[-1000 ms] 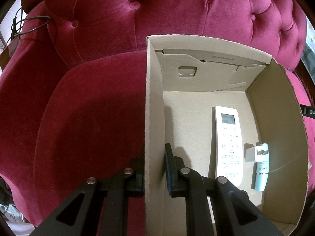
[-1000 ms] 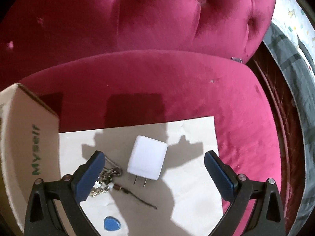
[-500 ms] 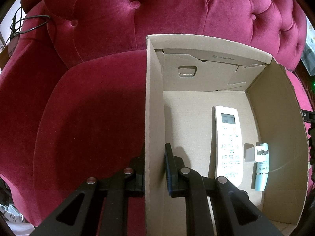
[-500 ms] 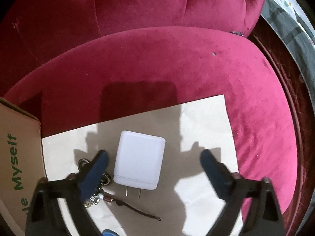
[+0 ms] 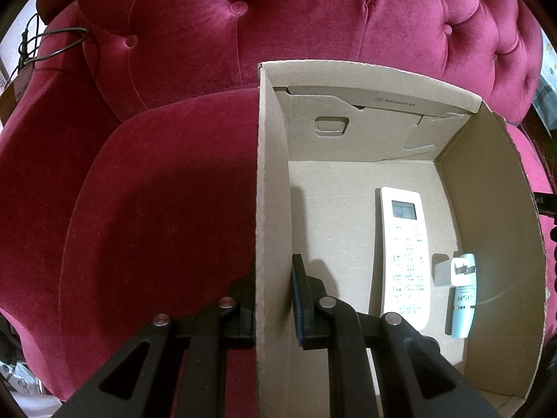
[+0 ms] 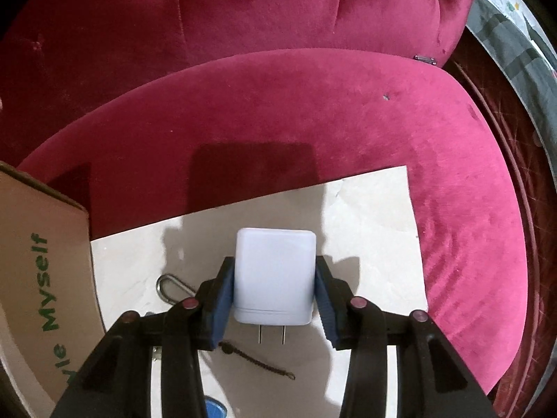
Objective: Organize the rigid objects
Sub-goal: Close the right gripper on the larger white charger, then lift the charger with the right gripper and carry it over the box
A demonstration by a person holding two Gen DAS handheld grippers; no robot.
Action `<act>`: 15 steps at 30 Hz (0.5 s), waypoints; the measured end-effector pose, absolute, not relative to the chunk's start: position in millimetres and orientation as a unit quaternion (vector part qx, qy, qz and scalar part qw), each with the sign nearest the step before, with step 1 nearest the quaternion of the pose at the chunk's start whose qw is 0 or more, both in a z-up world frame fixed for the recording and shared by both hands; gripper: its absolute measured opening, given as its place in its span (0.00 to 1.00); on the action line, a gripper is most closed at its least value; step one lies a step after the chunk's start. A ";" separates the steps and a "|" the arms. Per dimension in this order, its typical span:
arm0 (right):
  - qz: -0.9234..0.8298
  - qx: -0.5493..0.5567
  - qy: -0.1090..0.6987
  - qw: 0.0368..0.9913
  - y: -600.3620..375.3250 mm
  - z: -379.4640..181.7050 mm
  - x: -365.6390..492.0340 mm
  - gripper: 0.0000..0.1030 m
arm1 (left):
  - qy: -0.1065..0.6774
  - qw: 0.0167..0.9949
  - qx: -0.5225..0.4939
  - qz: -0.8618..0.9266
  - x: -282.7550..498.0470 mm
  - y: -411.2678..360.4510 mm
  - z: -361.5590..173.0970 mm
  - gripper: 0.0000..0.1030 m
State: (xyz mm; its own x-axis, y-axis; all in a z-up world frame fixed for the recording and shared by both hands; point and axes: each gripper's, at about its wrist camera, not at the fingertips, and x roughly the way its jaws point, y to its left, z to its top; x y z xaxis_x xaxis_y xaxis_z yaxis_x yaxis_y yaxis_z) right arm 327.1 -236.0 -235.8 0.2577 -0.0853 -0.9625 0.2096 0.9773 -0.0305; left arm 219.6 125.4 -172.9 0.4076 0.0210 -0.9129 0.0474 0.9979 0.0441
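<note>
My right gripper [image 6: 274, 278] is shut on a white plug charger [image 6: 274, 275], its two prongs pointing back at me, over a white sheet [image 6: 376, 230] on the red sofa seat. My left gripper [image 5: 273, 289] is shut on the left wall of an open cardboard box [image 5: 269, 181], one finger inside, one outside. In the box lie a white remote [image 5: 405, 254], a small white charger [image 5: 442, 275] and a pale blue tube [image 5: 463, 299].
A metal key ring [image 6: 167, 287], a dark cord [image 6: 257, 362] and a blue pick [image 6: 214, 407] lie on the sheet near the charger. The box's outer side with green lettering [image 6: 45, 278] stands at the left. The tufted sofa back [image 5: 278, 28] rises behind.
My right gripper moved forward and down onto the white charger and closed its fingers on it. The left gripper and the box have not moved.
</note>
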 end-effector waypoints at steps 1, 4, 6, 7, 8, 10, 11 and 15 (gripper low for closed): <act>-0.093 0.051 0.601 0.792 -234.4 -232.6 325.0 0.45 | 0.544 0.838 0.032 -0.008 219.8 125.5 -173.2 0.15; -0.092 0.051 0.598 0.795 -230.9 -224.0 321.6 0.45 | 0.544 0.838 0.030 -0.008 219.8 125.4 -173.0 0.15; -0.090 0.047 0.596 0.797 -228.6 -217.5 318.3 0.45 | 0.544 0.838 0.029 -0.009 219.9 125.8 -172.9 0.15; -0.090 0.046 0.595 0.797 -225.7 -214.8 315.7 0.45 | 0.544 0.838 0.030 -0.009 220.1 126.3 -172.9 0.15; -0.090 0.043 0.594 0.798 -224.1 -211.8 314.5 0.45 | 0.544 0.838 0.030 -0.008 220.0 126.5 -173.0 0.15; -0.090 0.041 0.591 0.800 -220.4 -205.6 310.8 0.45 | 0.543 0.839 0.031 -0.008 219.8 126.3 -172.9 0.15; -0.089 0.040 0.590 0.802 -219.1 -202.0 309.6 0.44 | 0.543 0.839 0.030 -0.008 219.6 126.4 -173.2 0.15; -0.086 0.031 0.584 0.806 -208.9 -184.2 306.8 0.45 | 0.544 0.839 0.029 -0.009 219.6 126.6 -173.1 0.15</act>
State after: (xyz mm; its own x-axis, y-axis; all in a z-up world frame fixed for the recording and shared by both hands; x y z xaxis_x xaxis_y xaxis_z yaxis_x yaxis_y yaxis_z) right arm 306.8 -208.9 -184.2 0.3024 -0.1034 -0.9476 0.1754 0.9832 -0.0513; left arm 219.6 126.6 -173.1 0.4085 0.0170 -0.9126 0.0465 0.9981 0.0394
